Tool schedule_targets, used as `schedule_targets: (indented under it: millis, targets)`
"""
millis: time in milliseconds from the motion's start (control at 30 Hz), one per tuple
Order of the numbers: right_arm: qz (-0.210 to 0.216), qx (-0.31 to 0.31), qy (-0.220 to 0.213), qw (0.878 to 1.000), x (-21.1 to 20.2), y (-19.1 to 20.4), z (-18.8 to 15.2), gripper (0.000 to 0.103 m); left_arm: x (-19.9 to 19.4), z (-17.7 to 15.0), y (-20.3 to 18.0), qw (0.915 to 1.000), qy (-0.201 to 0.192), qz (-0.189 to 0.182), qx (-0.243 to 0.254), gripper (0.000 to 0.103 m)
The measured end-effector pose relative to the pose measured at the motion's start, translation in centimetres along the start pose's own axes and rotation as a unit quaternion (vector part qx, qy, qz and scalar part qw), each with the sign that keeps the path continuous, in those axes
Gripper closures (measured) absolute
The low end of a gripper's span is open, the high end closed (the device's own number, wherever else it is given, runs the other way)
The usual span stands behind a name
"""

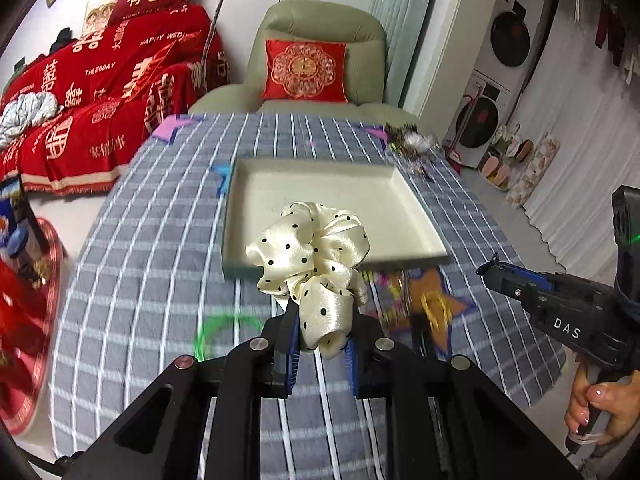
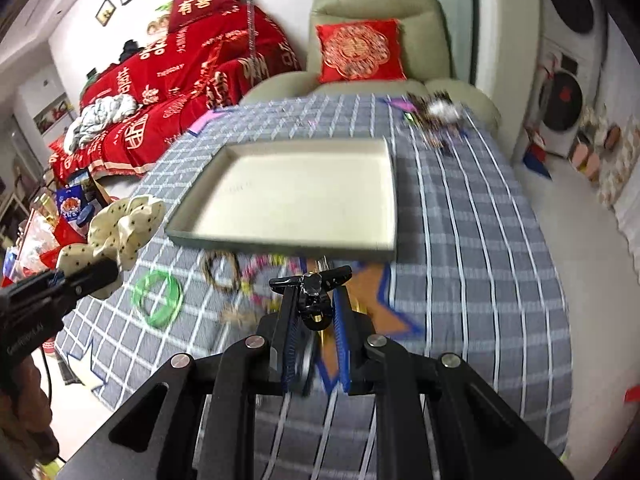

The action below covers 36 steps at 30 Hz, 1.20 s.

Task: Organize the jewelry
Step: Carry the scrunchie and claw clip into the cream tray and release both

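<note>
While both my grippers hang above the checked table, this is what I read off the wrist views:

Left gripper [image 1: 320, 344]: jaws clamped on a cream satin scrunchie with black dots [image 1: 310, 264], which is lifted clear of the cloth and hangs in front of the near edge of the tray
Right gripper [image 2: 316, 312]: jaws pressed together on a small black hair clip [image 2: 312, 286], held off the table just short of the tray's near wall; I think it is a claw clip, but blur makes the shape hard to read
Tray [image 2: 280, 246]: shallow cream box lid, lying flat mid-table on the grey-and-white checked cloth [image 2: 480, 240]
Loose pieces near me: green bangle [image 2: 158, 300] and a dark beaded bracelet [image 2: 220, 272] lie on the cloth between tray and grippers, beside an orange star sticker [image 2: 376, 300]
Far corner: a heap of mixed jewellery [image 2: 438, 118] sits well apart from the tray, at the table's right end
My right hand [image 1: 600, 412]: wrapped around the handle of its gripper, seen from the left wrist
</note>
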State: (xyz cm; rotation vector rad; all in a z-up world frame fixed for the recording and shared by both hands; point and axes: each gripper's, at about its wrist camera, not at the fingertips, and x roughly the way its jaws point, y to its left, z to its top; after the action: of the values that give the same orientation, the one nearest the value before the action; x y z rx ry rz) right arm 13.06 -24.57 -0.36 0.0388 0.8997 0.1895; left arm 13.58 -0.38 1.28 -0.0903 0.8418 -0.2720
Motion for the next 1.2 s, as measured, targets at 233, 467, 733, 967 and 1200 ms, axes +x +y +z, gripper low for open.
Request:
schedule_targets:
  millis: [233,467,733,967,1200]
  targets:
    - [0.018,-0.018,0.0,1.0,4.2,0.4,7.0,0.084,5.3,6.6,1.0,0.9998,-0.003,0.018,0.01,0.076]
    - [0.03,-0.012,0.024,0.999,10.5,-0.5,12.5,0.084,12.4,10.6,1.9,0.9987,0.012,0.05,0.007,0.076]
    - [0.029,0.023,0.056,0.998,18.3,-2.0,15.5,0.084,19.6,12.4,2.5,0.9965,0.061,0.058,-0.001,0.076]
    - [0.011,0.05,0.07,0.996,22.3,-3.4,15.3,0.084,23.0,12.2,2.2,0.9938,0.081,0.075,0.015,0.076]
    - [0.001,0.06,0.08,0.995,24.3,-4.1,14.7,0.084,24.8,11.5,1.8,0.9905,0.101,0.091,0.019,0.075]
